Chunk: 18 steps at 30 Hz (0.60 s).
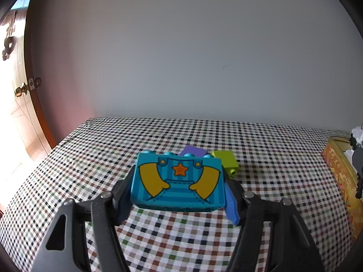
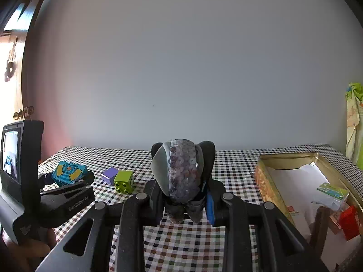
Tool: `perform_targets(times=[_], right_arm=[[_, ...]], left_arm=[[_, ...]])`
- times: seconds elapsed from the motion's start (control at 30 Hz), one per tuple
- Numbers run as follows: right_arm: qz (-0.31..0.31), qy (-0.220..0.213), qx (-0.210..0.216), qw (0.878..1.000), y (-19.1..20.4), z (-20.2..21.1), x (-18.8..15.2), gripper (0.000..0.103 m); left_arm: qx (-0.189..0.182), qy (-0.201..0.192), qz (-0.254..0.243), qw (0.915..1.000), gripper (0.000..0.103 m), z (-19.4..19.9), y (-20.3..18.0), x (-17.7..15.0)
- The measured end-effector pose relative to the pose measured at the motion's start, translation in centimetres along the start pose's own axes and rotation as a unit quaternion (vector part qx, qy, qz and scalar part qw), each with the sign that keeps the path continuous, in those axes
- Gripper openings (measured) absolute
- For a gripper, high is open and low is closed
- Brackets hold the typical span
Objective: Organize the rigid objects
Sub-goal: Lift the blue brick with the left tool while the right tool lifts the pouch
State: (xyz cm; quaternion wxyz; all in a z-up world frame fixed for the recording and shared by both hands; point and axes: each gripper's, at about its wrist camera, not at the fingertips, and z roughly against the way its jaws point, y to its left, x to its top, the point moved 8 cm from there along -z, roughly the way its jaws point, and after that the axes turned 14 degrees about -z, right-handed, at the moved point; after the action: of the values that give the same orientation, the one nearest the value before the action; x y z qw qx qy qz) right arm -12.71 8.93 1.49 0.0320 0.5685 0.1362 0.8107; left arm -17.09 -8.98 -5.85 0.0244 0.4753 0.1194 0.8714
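My left gripper is shut on a teal toy brick printed with yellow arms and an orange star, held just above the checked tablecloth. It also shows in the right wrist view. Behind it lie a purple block and a lime-green brick; both also show in the right wrist view, the purple block beside the green brick. My right gripper is shut on a grey and mottled purple stone-like object, held above the table.
A gold tin box stands at the right and holds a white liner, a small green-printed carton and a red box. Its edge shows in the left wrist view. A wall runs behind the table; a wooden door is at the left.
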Motion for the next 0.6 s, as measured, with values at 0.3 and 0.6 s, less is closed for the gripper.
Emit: perform_targets(times=[0.3, 0.6], right_arm=[[0.001, -0.025, -0.008, 1.0, -1.2, 1.8, 0.5, 0.031], [0.0, -0.04, -0.014, 0.999, -3.0, 3.8, 1.1, 0.031]], left_arm=[[-0.019, -0.007, -0.011, 0.9997, 0.065, 2.1, -2.7, -0.4], [-0.056, -0.012, -0.028, 0.998, 0.065, 3.6, -6.8, -0.9]])
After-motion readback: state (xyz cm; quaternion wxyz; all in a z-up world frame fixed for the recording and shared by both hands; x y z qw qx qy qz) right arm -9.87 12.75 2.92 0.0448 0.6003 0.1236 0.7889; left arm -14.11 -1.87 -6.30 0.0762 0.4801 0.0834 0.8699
